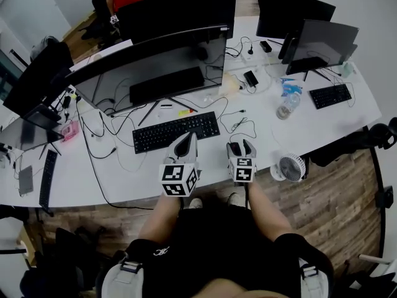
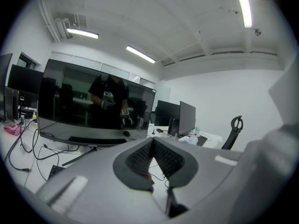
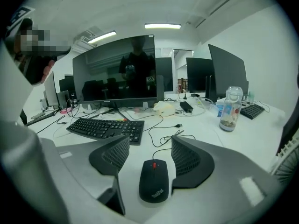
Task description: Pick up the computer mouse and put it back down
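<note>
Black mouse (image 3: 154, 180) on desk (image 3: 233, 139) — right gripper (image 3: 149, 142) angled down, jaws astride.

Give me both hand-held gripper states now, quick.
Left hand-held gripper: closed, empty.
Right hand-held gripper: open; the mouse lies on the desk between its jaws, not gripped.

Bright ceiling strip lights (image 2: 140, 54), soft shadows, fisheye-bent edges, dark corners, nearest surfaces blurred

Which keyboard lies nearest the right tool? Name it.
The black keyboard before the curved centre monitor, just left of the right tool; the other two lie at the desk's far ends.
</note>
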### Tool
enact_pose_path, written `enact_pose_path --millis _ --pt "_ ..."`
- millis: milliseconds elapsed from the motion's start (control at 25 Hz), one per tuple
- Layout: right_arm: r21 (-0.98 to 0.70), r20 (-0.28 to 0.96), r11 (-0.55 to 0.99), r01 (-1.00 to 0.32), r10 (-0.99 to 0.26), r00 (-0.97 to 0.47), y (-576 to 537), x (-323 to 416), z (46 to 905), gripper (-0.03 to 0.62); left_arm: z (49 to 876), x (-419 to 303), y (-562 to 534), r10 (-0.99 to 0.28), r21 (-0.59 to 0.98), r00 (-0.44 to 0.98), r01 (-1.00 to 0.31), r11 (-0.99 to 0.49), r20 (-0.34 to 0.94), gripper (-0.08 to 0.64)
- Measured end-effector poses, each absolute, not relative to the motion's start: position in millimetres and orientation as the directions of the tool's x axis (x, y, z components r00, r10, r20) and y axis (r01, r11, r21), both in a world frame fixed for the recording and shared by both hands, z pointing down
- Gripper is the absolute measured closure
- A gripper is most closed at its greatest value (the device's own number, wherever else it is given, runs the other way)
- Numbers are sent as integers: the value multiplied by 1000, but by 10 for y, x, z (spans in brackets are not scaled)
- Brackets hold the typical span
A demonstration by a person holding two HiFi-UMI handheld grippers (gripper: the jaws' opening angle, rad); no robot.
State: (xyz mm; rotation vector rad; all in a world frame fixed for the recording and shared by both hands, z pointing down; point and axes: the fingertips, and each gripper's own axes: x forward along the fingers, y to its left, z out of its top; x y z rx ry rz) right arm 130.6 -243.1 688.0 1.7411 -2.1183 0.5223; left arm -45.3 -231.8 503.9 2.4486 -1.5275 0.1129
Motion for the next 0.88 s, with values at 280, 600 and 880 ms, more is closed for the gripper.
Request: enact_pose_path --millis 280,600,880 --pt "-39 582 168 -985 -798 -159 -2418 1317 7239 316 5059 -531 -2317 -880 171 427 -902 -397 209 509" --pt "-46 657 148 -988 -741 -142 -2369 1380 7600 316 5070 -597 -2339 -888 167 407 -911 -377 215 509" --pt "-60 697 157 -986 -701 -154 -2337 1346 7760 318 5085 -620 -2344 -889 165 402 -913 -373 220 509"
